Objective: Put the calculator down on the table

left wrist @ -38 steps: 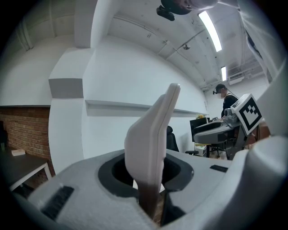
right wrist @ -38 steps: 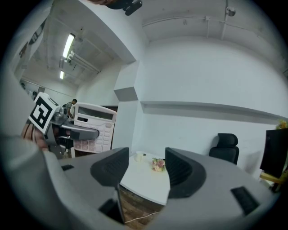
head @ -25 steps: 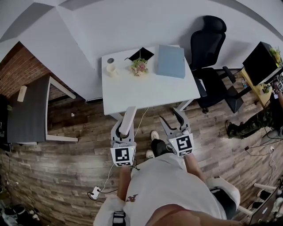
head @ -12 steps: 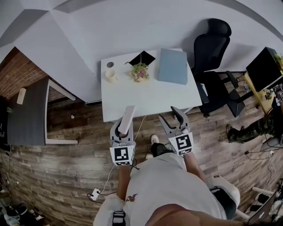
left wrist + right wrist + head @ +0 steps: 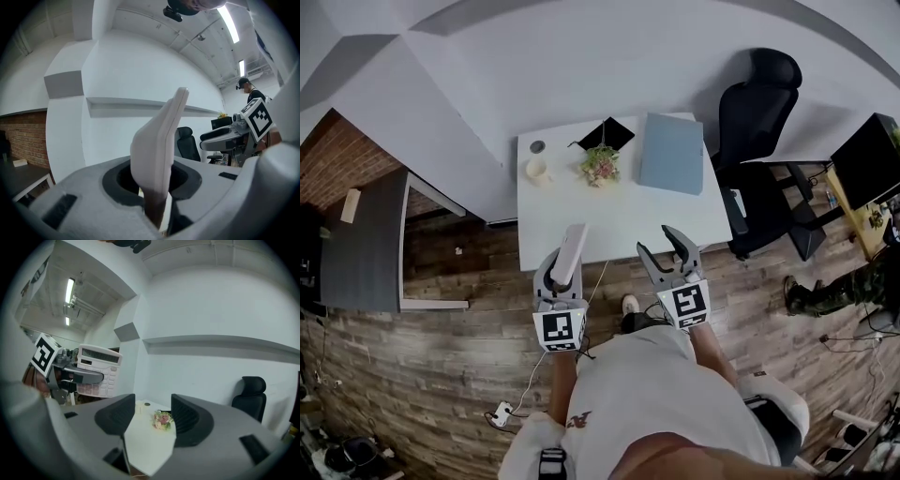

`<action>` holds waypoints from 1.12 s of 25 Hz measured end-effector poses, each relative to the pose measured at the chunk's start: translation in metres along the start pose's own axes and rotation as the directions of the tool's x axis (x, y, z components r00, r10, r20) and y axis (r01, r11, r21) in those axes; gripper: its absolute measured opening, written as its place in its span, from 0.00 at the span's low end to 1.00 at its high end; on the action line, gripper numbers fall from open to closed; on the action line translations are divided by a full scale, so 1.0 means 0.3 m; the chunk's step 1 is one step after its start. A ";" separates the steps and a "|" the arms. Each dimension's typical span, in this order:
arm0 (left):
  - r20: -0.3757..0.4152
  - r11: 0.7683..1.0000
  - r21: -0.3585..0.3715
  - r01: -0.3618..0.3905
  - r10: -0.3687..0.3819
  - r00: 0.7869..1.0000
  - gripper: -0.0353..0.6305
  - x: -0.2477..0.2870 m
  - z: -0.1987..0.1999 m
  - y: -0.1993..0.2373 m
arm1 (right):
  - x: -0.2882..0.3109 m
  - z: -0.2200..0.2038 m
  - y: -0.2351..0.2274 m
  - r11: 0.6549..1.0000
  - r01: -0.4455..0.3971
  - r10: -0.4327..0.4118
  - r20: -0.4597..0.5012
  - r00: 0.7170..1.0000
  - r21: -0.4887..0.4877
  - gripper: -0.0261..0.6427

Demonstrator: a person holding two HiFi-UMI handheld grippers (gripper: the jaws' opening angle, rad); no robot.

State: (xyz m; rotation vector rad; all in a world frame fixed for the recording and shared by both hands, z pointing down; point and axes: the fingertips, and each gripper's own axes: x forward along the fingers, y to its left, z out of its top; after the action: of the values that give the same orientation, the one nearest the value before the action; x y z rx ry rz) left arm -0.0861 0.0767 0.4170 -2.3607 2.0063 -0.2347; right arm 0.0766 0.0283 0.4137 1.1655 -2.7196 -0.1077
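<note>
My left gripper (image 5: pixel 563 273) is shut on a white calculator (image 5: pixel 571 251), which stands on edge between the jaws and points at the white table (image 5: pixel 619 211). Its top end reaches just over the table's front edge. In the left gripper view the calculator (image 5: pixel 161 145) shows edge-on, clamped between the grey pads. In the right gripper view the calculator (image 5: pixel 98 371) shows its display and keys at the left, with the left gripper (image 5: pixel 77 376) across it. My right gripper (image 5: pixel 659 246) is open with nothing in it, at the table's front edge. Between the open right gripper (image 5: pixel 149 416) jaws lies the table top (image 5: pixel 147 441).
On the table's far half stand a small flower bunch (image 5: pixel 600 164), a cup (image 5: pixel 536 169), a black flat item (image 5: pixel 607 133) and a blue folder (image 5: pixel 672 153). A black office chair (image 5: pixel 759 112) is at the right, a dark desk (image 5: pixel 361 244) at the left.
Both grippers have moved forward toward the table; their tips, earlier short of its front edge, now reach it. The calculator stays clamped in the left gripper.
</note>
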 end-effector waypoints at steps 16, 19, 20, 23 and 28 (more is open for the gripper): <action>0.005 0.998 0.027 -0.059 0.059 0.998 0.21 0.163 0.052 -0.009 | 0.109 0.018 -0.170 0.999 -0.047 0.048 0.041 0.998 -0.020 0.41; 0.012 0.998 0.037 -0.058 0.057 0.998 0.21 0.198 0.070 -0.011 | 0.126 0.020 -0.200 0.999 -0.043 0.044 0.046 0.998 -0.015 0.41; 0.015 0.997 0.041 -0.058 0.057 0.998 0.21 0.208 0.075 -0.011 | 0.132 0.020 -0.209 0.999 -0.041 0.042 0.047 0.998 -0.012 0.42; 0.011 0.997 0.048 -0.052 0.052 0.999 0.21 0.232 0.077 -0.012 | 0.149 0.016 -0.228 0.999 -0.035 0.036 0.046 0.998 -0.007 0.42; 0.003 0.998 0.053 -0.039 0.038 0.999 0.21 0.274 0.075 0.004 | 0.185 0.004 -0.241 0.999 -0.032 0.032 0.038 0.999 0.005 0.42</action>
State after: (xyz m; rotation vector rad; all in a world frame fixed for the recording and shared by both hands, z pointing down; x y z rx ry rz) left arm -0.0715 -0.0061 0.4023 -2.2879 2.0166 -0.2808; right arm 0.0903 -0.0618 0.4103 1.1317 -2.7716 -0.1193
